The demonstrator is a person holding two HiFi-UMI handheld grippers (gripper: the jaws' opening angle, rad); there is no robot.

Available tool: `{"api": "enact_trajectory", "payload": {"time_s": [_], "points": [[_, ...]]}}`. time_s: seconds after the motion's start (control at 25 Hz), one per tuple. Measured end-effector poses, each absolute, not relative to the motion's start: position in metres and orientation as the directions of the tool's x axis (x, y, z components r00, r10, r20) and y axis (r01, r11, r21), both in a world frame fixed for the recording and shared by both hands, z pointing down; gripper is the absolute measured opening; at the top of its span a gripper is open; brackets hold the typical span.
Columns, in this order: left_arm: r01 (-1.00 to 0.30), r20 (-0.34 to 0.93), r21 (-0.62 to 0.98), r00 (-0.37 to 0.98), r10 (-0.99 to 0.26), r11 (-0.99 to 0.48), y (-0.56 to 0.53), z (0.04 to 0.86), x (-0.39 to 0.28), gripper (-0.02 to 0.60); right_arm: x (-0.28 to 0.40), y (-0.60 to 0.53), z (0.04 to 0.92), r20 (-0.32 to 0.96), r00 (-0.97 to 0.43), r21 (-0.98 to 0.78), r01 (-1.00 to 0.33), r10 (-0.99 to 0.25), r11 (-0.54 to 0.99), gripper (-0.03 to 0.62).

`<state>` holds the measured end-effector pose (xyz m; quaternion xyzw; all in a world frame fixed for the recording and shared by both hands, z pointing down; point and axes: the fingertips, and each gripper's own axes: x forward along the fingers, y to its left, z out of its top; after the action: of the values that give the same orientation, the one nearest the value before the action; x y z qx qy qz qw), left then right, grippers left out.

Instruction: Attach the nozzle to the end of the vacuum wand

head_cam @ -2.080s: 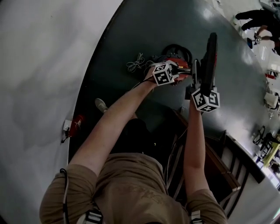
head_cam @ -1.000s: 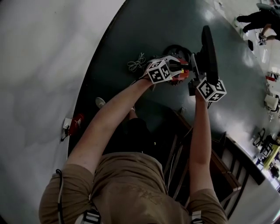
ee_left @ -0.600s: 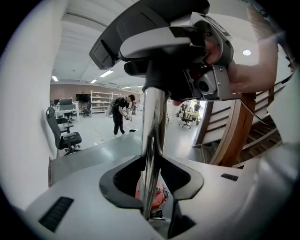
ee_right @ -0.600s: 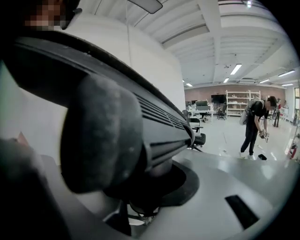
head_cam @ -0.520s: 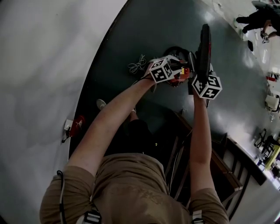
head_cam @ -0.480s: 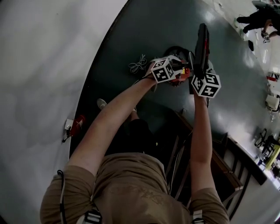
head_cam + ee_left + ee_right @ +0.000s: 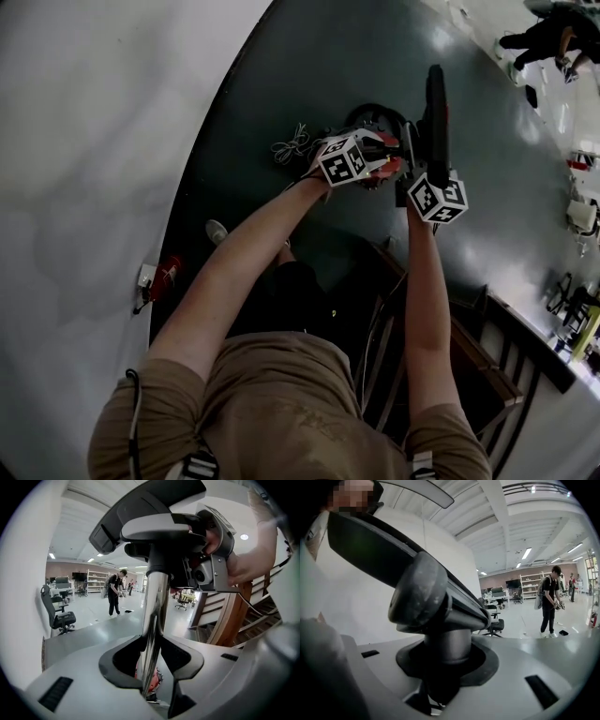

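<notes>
The left gripper (image 7: 151, 660) is clamped on 1 chrome vacuum wand (image 7: 153, 606), which rises ahead of its jaws into the neck of 1 dark nozzle (image 7: 154, 524). The right gripper (image 7: 440, 667) grips that neck. The nozzle looks mounted on the wand's end — whether it is fully seated is unclear, so a final push may remain.

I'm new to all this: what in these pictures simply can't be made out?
- Left gripper view: the wand's lower end, hidden below the left gripper's shut jaws.
- Right gripper view: the nozzle's far end, cut off by the upper left edge.
- Head view: where wand meets nozzle, covered by the right gripper and lost in the dark picture.
</notes>
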<state>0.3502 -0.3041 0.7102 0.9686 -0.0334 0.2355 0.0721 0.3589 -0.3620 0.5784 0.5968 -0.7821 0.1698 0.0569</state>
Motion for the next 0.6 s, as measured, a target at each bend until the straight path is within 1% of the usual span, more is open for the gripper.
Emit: {"api": "enact_trajectory", "payload": {"time_s": [0.08,0.2,0.28,0.36,0.44,0.6], "points": [[-0.085,0.472,0.122,0.881,-0.018,-0.989,-0.302,0.710,0.351,0.143,0.360,-0.359,0.578,0.289,-0.265,-0.193,-0.957,-0.920,0.215,0.135],[-0.060,0.472,0.132,0.881,0.010,-0.989,-0.290,0.709,0.349,0.144,0.355,-0.343,0.569,0.199,-0.208,-0.152,-0.972,-0.958,0.179,0.135],[-0.078,0.464,0.145,0.886,-0.002,-0.986,-0.287,0.708,0.347,0.144,0.352,-0.340,0.563,0.154,-0.207,-0.136,-0.973,-0.966,0.186,0.133],[-0.110,0.459,0.152,0.888,-0.028,-0.982,-0.294,0.708,0.346,0.144,0.348,-0.347,0.563,0.167,-0.228,-0.140,-0.969,-0.959,0.205,0.133],[-0.128,0.464,0.151,0.885,-0.044,-0.980,-0.300,0.709,0.342,0.144,0.341,-0.354,0.569,0.211,-0.247,-0.157,-0.964,-0.946,0.217,0.133],[-0.155,0.501,0.135,0.863,-0.067,-0.979,-0.303,0.708,0.326,0.144,0.322,-0.362,0.574,0.270,-0.292,-0.182,-0.951,-0.918,0.249,0.133]]}}
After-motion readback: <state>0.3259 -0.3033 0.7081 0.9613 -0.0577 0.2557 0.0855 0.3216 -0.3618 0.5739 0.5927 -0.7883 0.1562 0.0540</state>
